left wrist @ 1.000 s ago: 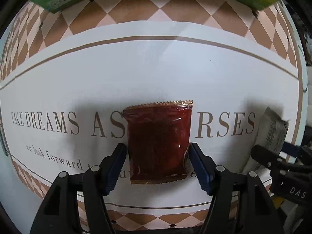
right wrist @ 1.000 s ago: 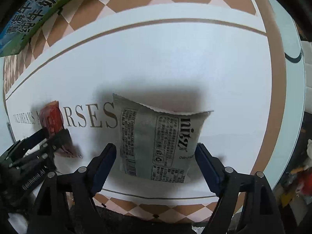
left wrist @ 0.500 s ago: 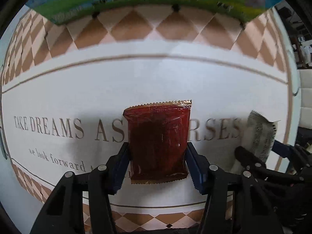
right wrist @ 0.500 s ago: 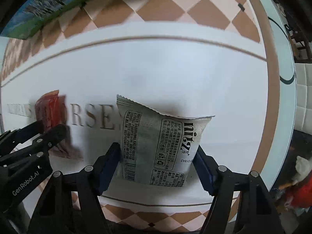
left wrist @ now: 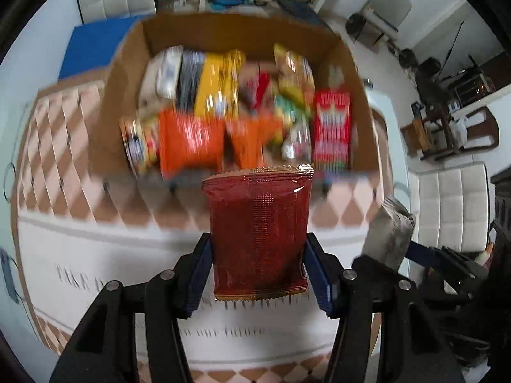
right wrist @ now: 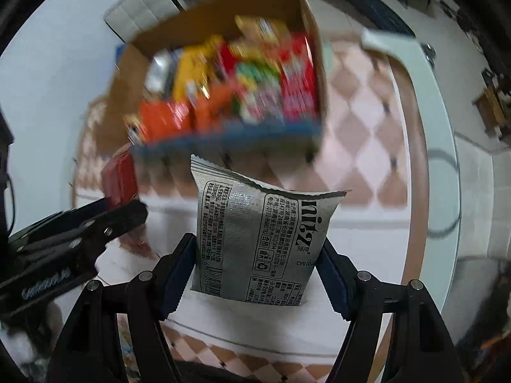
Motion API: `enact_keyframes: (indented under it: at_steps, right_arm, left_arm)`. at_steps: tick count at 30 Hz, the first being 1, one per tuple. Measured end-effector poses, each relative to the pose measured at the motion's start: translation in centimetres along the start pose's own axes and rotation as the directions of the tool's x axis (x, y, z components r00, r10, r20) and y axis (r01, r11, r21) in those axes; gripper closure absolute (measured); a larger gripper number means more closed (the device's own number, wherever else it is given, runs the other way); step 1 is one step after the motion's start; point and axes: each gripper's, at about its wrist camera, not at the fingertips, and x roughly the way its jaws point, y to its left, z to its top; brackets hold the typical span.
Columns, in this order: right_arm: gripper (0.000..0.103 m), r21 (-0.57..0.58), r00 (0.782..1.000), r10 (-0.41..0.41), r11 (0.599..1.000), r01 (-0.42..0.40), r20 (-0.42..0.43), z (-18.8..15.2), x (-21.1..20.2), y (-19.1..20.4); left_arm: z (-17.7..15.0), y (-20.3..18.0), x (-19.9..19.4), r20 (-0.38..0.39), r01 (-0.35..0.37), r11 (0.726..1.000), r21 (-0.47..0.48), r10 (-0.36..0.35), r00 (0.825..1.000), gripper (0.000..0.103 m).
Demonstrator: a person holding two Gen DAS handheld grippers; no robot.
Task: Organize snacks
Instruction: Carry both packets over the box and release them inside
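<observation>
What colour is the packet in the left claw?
Dark red packet, gold crimped edges; left wrist view.

Bright, even indoor light; beyond the jaws the cardboard box (left wrist: 242, 32) and tablecloth (left wrist: 95, 249) smear with motion blur, the gripped packets stay sharp, and fisheye edges bend into black.

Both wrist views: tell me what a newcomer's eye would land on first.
A dark red snack packet is clamped upright in the left tongs, low in the left wrist view. A grey printed packet is clamped likewise in the right tongs. Beyond both, a cardboard box crammed with bright snack packs stands on the checked tablecloth.
</observation>
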Motion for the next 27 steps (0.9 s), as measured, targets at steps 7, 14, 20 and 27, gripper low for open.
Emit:
enact_keyframes:
  at_steps: [7,14,20,27]
  right_arm:
    - [0.027,-0.037,0.997,0.011,0.999,-0.008,0.075,9.4,-0.4,4.8]
    - [0.027,-0.068,1.0,-0.013,0.998,0.014,0.016,18.2,5.1,6.9]
    - [0.027,-0.083,0.998,-0.028,0.996,0.023,-0.056,24.0,10.1,6.9]
    - [0.027,-0.098,0.995,-0.035,0.995,0.027,-0.089,27.1,12.5,6.9]
  left_arm:
    - [9.1,2.7,1.3,0.006,-0.012,0.999,-0.034,0.012,1.0,0.049]
    - [16.6,5.2,5.4,-0.091,-0.052,0.998,-0.033,0.049,0.995,0.049]
    - [20.4,7.4,8.4,-0.162,-0.062,0.997,-0.048,0.053,0.985,0.049]
    - [21.8,8.1,10.2,-0.221,-0.057,0.997,-0.049,0.044,0.974,0.048]
